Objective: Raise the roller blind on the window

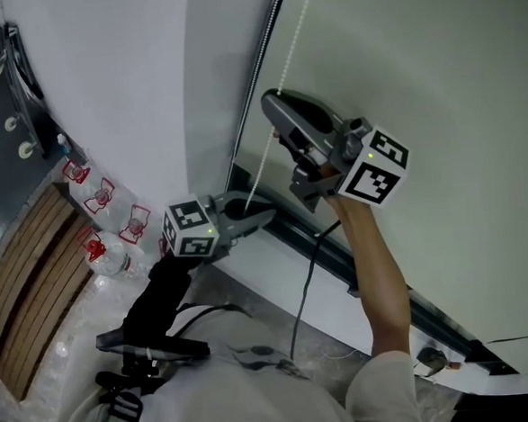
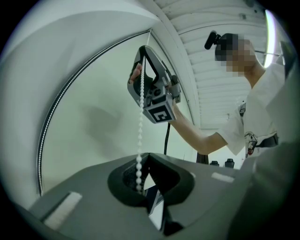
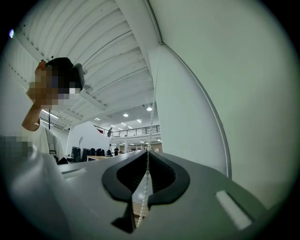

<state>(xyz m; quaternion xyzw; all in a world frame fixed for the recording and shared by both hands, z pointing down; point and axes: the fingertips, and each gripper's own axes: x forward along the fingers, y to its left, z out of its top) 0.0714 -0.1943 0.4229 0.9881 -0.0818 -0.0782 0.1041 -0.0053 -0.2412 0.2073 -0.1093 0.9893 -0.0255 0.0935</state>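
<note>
The pale roller blind (image 1: 434, 58) covers the window on the right. Its white bead chain (image 1: 259, 165) hangs in front of it. My right gripper (image 1: 270, 101) is higher up, shut on the chain, which runs through its closed tips (image 3: 147, 152) and down between the jaws. Lower down, near the sill, my left gripper (image 1: 266, 213) is also closed. In the left gripper view the chain (image 2: 140, 126) drops from the right gripper into the hollow between the left gripper's (image 2: 149, 155) jaws, whose tips meet. Below both grippers the chain is hidden.
A dark beaded cord (image 1: 266, 43) follows the blind's left edge. The white sill (image 1: 286, 267) runs below the grippers, with a black cable (image 1: 305, 284) hanging over it. Water bottles (image 1: 112, 225) and wooden slats (image 1: 24, 267) lie on the floor at left.
</note>
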